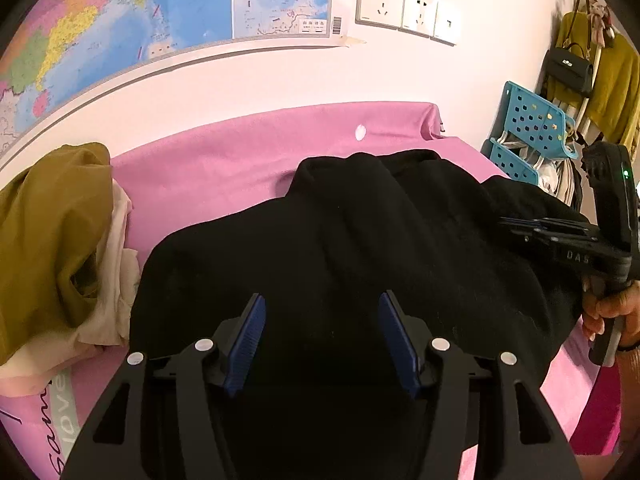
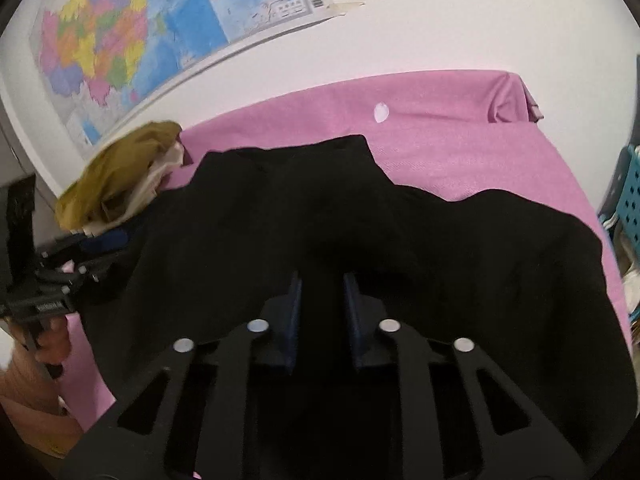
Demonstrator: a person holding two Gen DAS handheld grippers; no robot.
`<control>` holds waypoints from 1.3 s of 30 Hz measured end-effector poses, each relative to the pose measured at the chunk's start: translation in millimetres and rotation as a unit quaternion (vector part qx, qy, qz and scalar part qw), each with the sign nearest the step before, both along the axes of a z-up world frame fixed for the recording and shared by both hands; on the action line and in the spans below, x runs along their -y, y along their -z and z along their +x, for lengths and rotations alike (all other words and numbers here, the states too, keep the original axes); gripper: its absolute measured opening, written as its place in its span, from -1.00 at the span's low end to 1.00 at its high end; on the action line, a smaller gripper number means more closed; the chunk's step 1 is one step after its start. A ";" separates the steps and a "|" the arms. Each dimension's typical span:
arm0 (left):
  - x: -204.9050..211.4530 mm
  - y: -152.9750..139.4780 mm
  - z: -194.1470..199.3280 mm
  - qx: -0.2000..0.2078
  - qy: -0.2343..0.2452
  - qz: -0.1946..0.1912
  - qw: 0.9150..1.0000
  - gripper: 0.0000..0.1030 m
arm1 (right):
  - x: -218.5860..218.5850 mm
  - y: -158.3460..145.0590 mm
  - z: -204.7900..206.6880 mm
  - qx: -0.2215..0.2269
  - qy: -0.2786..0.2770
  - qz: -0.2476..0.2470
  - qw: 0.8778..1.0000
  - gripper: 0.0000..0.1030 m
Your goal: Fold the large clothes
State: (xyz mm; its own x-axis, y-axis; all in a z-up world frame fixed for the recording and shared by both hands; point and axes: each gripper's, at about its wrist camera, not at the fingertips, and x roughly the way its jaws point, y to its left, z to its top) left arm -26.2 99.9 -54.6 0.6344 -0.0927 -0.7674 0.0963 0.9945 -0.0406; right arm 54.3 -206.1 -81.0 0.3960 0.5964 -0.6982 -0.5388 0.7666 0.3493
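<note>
Left gripper [image 1: 322,344] is held wide open over the near part of the black garment [image 1: 360,232], nothing gripped; right gripper [image 2: 323,316] is narrowed to a slim gap, and whether fabric is pinched cannot be told. The garment is spread on the pink cloth [image 1: 224,168]. Risk: black-on-black folds could be misjudged and several layers grabbed, or the olive clothes pile [image 1: 48,232] beside it snagged.

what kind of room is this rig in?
Likely a bedroom or other home room: clothes and a handbag hang in the corner, a wall map is taped up, and a pink sheet covers the folding surface.
</note>
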 end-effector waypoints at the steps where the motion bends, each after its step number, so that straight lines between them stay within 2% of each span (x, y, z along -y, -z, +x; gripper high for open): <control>1: 0.0 -0.1 -1.0 0.001 0.001 -0.003 1.000 0.14 | -0.5 -3.0 0.0 0.005 0.001 0.002 1.000 -0.78; 2: 0.4 -0.4 -1.8 0.002 0.002 -0.003 1.000 0.15 | -0.6 -5.8 -1.5 0.009 0.001 0.003 1.000 -0.87; 9: 0.1 2.8 0.4 0.002 0.003 0.001 1.000 0.16 | 3.3 -17.4 6.5 0.034 0.012 0.002 0.999 -0.94; 18: -11.6 13.4 7.9 -0.015 -0.013 -0.014 1.000 0.17 | -4.3 11.5 25.9 -0.013 0.028 -0.018 0.999 -0.92; 21: -15.2 12.1 4.7 -0.012 -0.017 -0.016 1.000 0.17 | -0.1 2.1 18.3 -0.008 0.029 -0.006 1.000 -0.78; 22: -17.2 9.9 1.9 -0.008 -0.019 -0.015 1.000 0.17 | 2.7 -4.2 13.0 -0.001 0.029 -0.002 1.000 -0.61; 24: -21.6 3.9 -4.0 0.001 -0.017 -0.016 1.000 0.18 | 6.9 -17.5 -0.4 0.019 0.018 0.006 1.000 -0.45; 26: -28.8 -2.2 -11.5 0.008 -0.022 -0.019 1.000 0.23 | 9.4 -30.2 -18.7 0.036 -0.005 0.013 0.999 -0.07; 29: -41.1 -8.0 -26.6 0.012 -0.027 -0.034 0.999 0.24 | 12.9 -40.6 -45.0 0.059 -0.031 0.002 0.998 -0.02; 32: -45.5 -8.7 -48.8 0.015 -0.019 -0.036 0.999 0.30 | 24.6 -40.0 -60.9 0.068 -0.025 -0.022 0.997 -0.02; 36: -39.1 -3.1 -67.8 0.016 -0.004 -0.019 1.000 0.34 | 65.1 -31.2 -75.1 0.049 0.016 -0.036 0.998 -0.02; 39: -36.2 8.6 -69.8 0.003 0.003 -0.018 1.000 0.34 | 77.2 -19.6 -89.6 0.039 0.010 -0.046 0.998 0.09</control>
